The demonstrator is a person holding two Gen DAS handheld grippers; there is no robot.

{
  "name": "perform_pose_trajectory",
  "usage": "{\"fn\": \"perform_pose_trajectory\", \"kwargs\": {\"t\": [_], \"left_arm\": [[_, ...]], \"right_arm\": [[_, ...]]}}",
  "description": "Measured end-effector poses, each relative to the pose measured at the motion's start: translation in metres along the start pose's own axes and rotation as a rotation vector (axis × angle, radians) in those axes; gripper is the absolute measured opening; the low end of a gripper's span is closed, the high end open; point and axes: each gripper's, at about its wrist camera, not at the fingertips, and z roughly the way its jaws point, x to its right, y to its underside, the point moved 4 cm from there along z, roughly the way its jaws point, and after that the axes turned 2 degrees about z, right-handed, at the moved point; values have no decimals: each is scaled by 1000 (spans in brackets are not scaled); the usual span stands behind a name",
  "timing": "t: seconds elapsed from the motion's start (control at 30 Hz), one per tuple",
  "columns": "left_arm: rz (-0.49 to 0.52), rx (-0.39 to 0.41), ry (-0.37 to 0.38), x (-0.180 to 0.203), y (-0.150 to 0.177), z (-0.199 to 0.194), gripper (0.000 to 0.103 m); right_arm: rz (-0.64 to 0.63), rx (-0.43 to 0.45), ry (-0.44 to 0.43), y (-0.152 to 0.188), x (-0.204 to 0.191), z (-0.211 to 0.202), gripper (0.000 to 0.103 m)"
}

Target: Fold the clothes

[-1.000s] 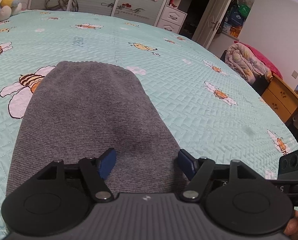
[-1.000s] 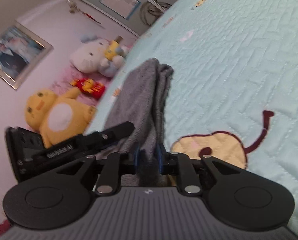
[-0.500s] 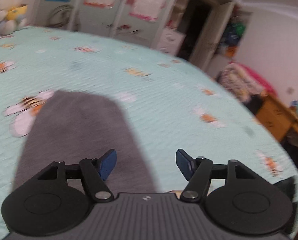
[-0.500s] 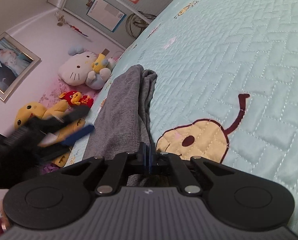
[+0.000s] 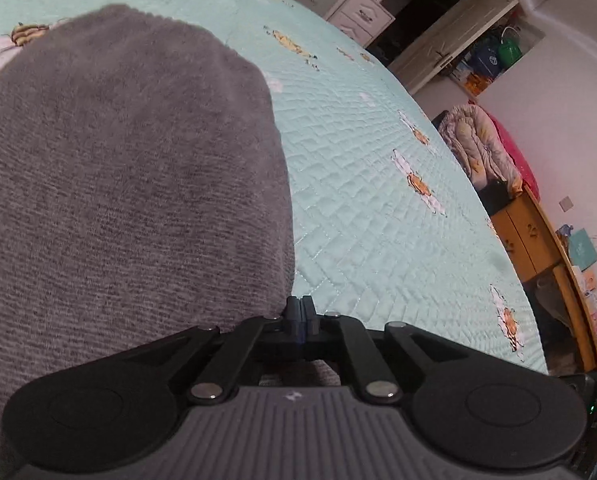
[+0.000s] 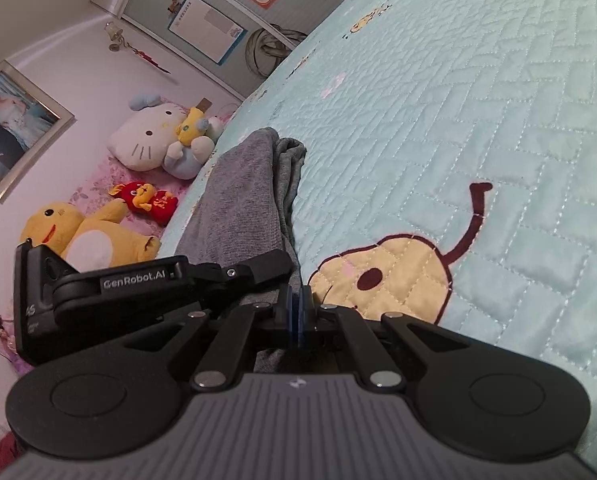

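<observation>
Left gripper (image 5: 300, 312) is pinched closed at the near right edge of the grey garment (image 5: 130, 184); right gripper (image 6: 298, 308) likewise, seemingly clamping the same cloth. It lies on the mint quilted bed (image 5: 378, 208).

L gripper (image 5: 299, 312) pinched closed at edge of grey garment (image 5: 130, 184) on quilted bedspread (image 5: 378, 216).

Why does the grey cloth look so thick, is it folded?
Folded. The right wrist view shows the grey cloth as stacked layers with doubled edges on the blanket.
</observation>
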Motion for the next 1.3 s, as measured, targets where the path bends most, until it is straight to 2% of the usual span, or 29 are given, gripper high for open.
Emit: {"fn": "perform_pose_trajectory", "kwargs": {"t": [0.13, 0.23, 0.3, 0.33, 0.37, 0.43, 0.5, 0.53, 0.57, 0.6, 0.7, 0.73, 0.77, 0.8, 0.93, 1.03, 1.1, 1.3], "left_arm": [[9, -8, -23, 4, -4, 2, 4], [-65, 9, 23, 4, -9, -1, 4], [-87, 46, 57, 10, -11, -14, 18], [-92, 68, 74, 14, -12, -22, 31], [-97, 91, 90, 18, -13, -30, 38], [-94, 99, 79, 23, -12, -48, 42], [-85, 95, 35, 26, -8, -67, 47], [-77, 92, 3, 26, -5, -77, 56], [-69, 87, -33, 23, -2, -89, 63], [-57, 83, -71, 20, 3, -103, 64], [-12, 71, -167, 11, 19, -135, 67], [-4, 51, -198, 8, 24, -144, 73], [5, 32, -230, 5, 29, -153, 76], [13, 12, -261, 3, 34, -162, 76], [80, -48, -416, -5, 39, -184, 77], [147, -53, -498, -1, 38, -198, 83], [179, -37, -522, 4, 34, -206, 87], [199, 9, -552, 17, 22, -225, 89]], "right_arm": [[30, 32, 6, 0, 3, -7, 0], [52, 57, 11, 0, 5, -12, 0], [71, 69, 10, 0, 8, -18, 1], [82, 75, 8, 1, 9, -22, 1], [93, 80, 6, 1, 10, -26, 3], [89, 78, 23, 4, 8, -33, 5], [56, 60, 76, 9, 2, -38, 7], [40, 47, 93, 13, -3, -40, 8], [27, 35, 110, 16, -9, -42, 17], [12, 23, 127, 19, -15, -43, 31], [-70, -15, 196, 28, -39, -44, 46], [-98, -31, 225, 31, -48, -44, 50], [-122, -54, 266, 34, -57, -42, 57], [-146, -78, 305, 36, -66, -40, 60], [-250, -159, 425, 40, -111, -29, 62], [-352, -188, 485, 39, -151, -26, 65], [-384, -173, 477, 36, -170, -29, 65], [-485, -149, 478, 29, -219, -36, 71]]}}
